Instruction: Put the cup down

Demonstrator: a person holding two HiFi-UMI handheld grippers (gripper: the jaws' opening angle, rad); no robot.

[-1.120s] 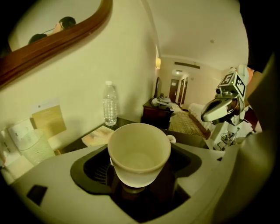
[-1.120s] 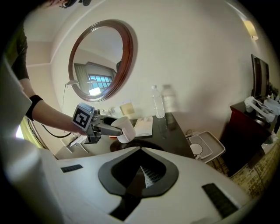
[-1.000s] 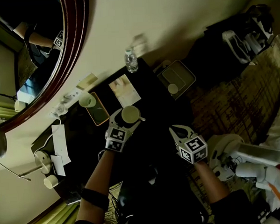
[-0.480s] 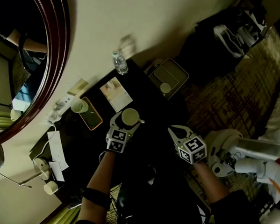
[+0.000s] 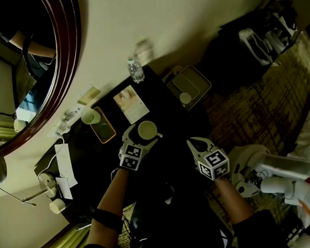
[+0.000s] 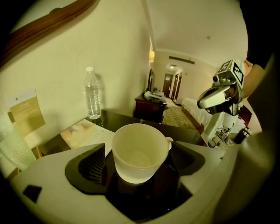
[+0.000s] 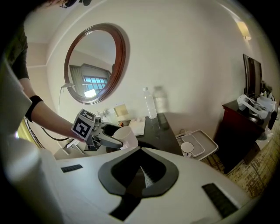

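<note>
We can read no word, brand or number anywhere. The leaflet [image 6: 83, 133] on the worktop [image 6: 131, 120] and the card [image 6: 25, 109] by the wall [image 6: 113, 52] carry print too small for us to make out, the water bottle [image 6: 92, 94] shows nothing legible, and the marker cubes [image 5: 214, 162] bear only black-and-white square patterns

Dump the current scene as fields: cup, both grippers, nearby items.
cup: white, empty, upright, over dark table; contact with the tabletop unclear
left gripper: jaws have just been opening; cup between them, pads look clear of it
right gripper: shut, empty, apart from the cup
nearby: water bottle and leaflet beyond the cup
task status: release looks under way
</note>
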